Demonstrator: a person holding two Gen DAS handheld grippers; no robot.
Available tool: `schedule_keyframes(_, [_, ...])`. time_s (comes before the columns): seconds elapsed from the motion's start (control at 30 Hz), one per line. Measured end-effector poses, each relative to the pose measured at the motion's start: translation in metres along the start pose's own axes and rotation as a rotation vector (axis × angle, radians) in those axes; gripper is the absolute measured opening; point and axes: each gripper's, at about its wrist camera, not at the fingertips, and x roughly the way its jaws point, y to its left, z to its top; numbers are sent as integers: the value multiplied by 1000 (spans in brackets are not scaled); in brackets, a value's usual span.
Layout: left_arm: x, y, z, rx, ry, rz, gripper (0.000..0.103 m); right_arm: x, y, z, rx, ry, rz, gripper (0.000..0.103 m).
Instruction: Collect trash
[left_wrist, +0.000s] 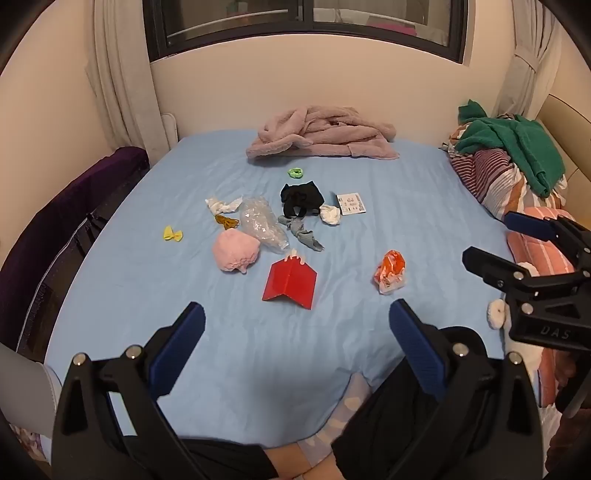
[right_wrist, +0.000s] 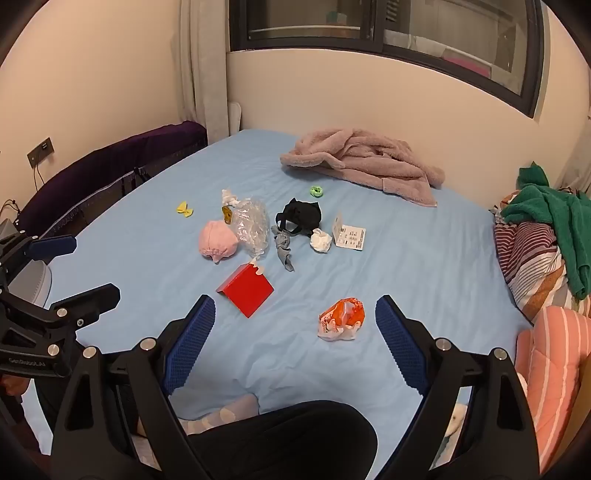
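Both grippers hang over the light-blue bed sheet (right_wrist: 424, 258) with nothing between them: your right gripper (right_wrist: 295, 325) is spread wide, your left gripper (left_wrist: 295, 332) likewise. Nearest your right one lies the crumpled orange-and-white plastic wrapper (right_wrist: 341, 319), just beside its right finger. Lower so the pads straddle its bulk, press lightly into the sheet, then close without pinching fabric.

Raised letters "DAS" read on the black body of the right tool (left_wrist: 496, 243). "GenRobot.AI" reads faintly on the left tool (right_wrist: 85, 266) body. White printed card (right_wrist: 349, 236), beyond both tools: print illegible.
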Motion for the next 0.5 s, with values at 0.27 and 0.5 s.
schedule_keyframes(0.27, [0, 0, 0, -3, 0, -5, 99, -1, 0, -1, 1, 1, 5, 85])
schedule_keyframes(0.5, [0, 0, 0, -5, 1, -6, 99, -5, 0, -1, 1, 1, 12, 85])
